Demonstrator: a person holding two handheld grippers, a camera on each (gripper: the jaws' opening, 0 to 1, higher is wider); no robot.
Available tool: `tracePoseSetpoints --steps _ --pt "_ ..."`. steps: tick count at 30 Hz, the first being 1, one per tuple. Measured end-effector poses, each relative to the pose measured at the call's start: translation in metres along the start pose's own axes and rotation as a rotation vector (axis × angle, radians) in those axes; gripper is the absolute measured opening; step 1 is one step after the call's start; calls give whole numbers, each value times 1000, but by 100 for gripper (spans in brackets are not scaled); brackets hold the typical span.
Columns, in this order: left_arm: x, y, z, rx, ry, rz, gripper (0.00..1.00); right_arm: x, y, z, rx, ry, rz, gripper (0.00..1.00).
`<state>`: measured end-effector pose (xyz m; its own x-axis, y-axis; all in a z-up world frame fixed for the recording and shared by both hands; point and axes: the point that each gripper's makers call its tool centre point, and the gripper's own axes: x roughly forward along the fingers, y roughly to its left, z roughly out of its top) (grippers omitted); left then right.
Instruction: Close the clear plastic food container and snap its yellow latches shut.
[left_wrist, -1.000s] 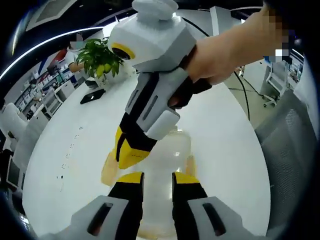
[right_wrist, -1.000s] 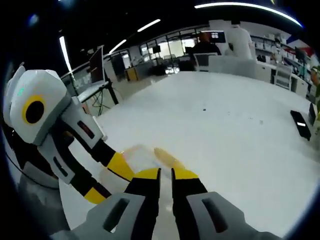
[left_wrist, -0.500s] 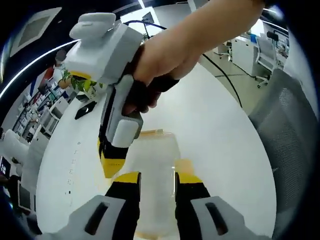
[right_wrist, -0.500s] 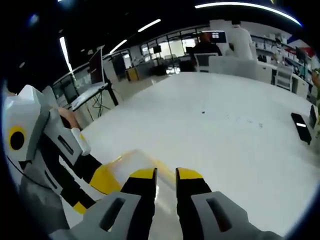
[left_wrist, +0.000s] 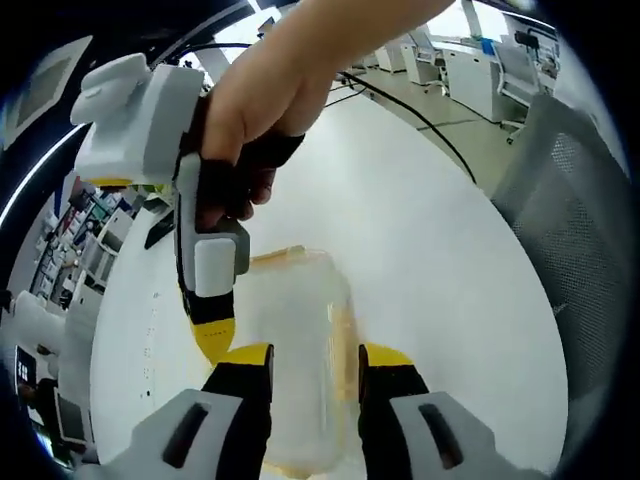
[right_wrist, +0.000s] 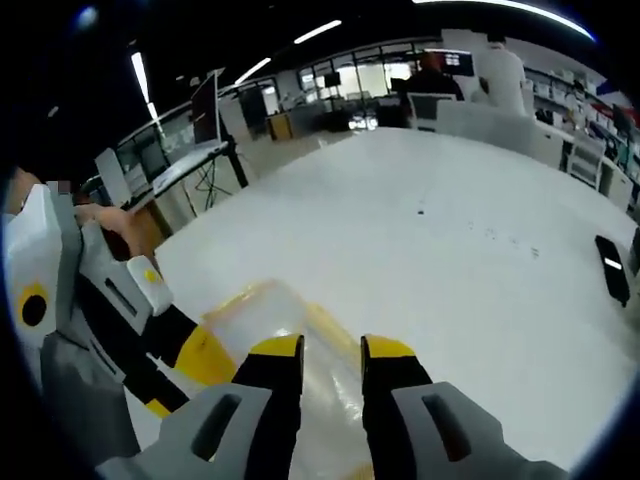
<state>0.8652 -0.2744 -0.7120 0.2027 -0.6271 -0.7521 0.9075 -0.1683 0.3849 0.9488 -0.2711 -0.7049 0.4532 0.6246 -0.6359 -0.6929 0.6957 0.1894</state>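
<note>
The clear plastic container (left_wrist: 290, 310) lies on the white table (left_wrist: 430, 250), with a pale yellow latch (left_wrist: 343, 335) along its right side. My left gripper (left_wrist: 315, 358) stands open just above the container's near end. My right gripper (left_wrist: 213, 338), held by a hand (left_wrist: 260, 90), points down at the container's left edge. In the right gripper view the container (right_wrist: 262, 310) lies under my open right gripper (right_wrist: 332, 350), and a yellow latch strip (right_wrist: 332, 330) runs between its jaws. The left gripper (right_wrist: 185, 378) reaches in from the left with its yellow tips by the container's side.
A grey mesh chair (left_wrist: 565, 190) stands off the table's right edge. A dark phone (right_wrist: 612, 270) lies on the table (right_wrist: 450, 230) far right. Desks, monitors and people (right_wrist: 495, 70) fill the office behind. Cables (left_wrist: 420, 115) trail on the floor.
Both cameras have dropped closer to the container. The jaws of both grippers have spread wider. The right gripper has swung left, from over the container to its left edge.
</note>
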Motion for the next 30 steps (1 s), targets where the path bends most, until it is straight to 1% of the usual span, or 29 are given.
tracePoseSetpoints --steps 4,9,10,13,14,15,17,24,27,30 --pt "1 2 -3 13 18 13 27 1 1 -1 -41 38 26 20" --pt "2 2 -4 8 19 23 27 2 1 -3 -100 97 74 24" --pt "3 1 -5 15 23 25 27 2 2 -4 -130 118 90 25" --pt "5 -1 -7 28 32 24 27 4 3 -6 -180 155 113 25" --pt "5 -1 -7 33 29 28 27 5 2 -8 -218 184 116 26" --pt "5 -1 -7 33 30 27 27 6 2 -9 -237 191 127 25" --pt "4 0 -7 29 27 29 26 7 4 -6 -223 192 143 25" --pt "5 -1 -6 18 28 24 27 9 4 -6 -258 247 214 24" --pt "5 -1 -6 21 37 25 27 11 3 -7 -258 273 278 25" --pt "6 -1 -5 17 48 24 27 10 7 -10 -244 300 321 25"
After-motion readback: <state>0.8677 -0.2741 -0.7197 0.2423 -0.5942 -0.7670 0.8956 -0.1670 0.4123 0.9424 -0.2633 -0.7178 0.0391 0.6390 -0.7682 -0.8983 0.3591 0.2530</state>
